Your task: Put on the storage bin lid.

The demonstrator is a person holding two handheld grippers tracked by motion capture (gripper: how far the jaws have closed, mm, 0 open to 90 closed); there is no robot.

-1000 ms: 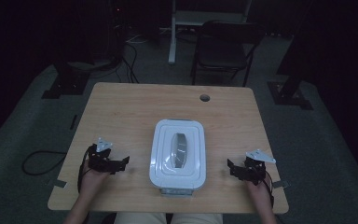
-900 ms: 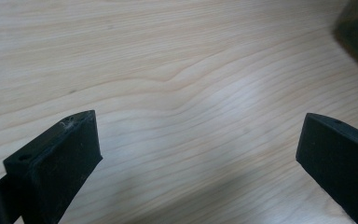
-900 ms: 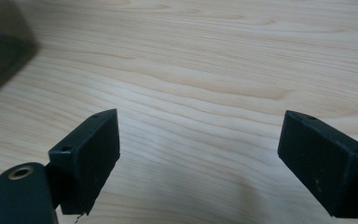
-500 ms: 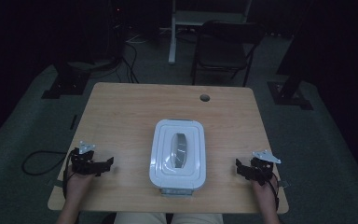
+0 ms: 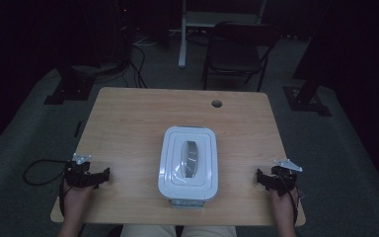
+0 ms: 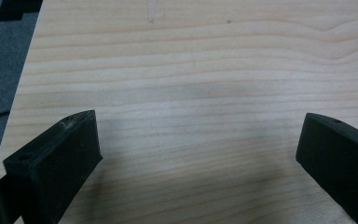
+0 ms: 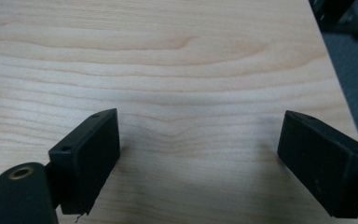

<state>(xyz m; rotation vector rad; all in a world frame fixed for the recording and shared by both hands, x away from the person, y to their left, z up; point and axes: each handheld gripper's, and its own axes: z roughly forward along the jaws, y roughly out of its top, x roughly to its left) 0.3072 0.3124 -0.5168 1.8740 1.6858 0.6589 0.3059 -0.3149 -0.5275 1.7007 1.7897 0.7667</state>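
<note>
- So, white lidded box (image 5: pixel 188 163) sits mid-desk, near my edge, long axis running away from me, lid on.
- Box lies between both claws: inward-right of left claw (image 5: pixel 103 174), inward-left of right claw (image 5: pixel 259 177).
- Both about equally far, well apart from it; neither touching.
- Left claw (image 6: pixel 196 140) jaws wide, empty, over bare desk (image 6: pixel 191 70).
- Right claw (image 7: pixel 198 140) same: wide, empty.
- Next, I'd guess: close in from both long sides.

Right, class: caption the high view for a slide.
White lidded box centred on wooden table, open left gripper and right gripper flanking it.
</note>
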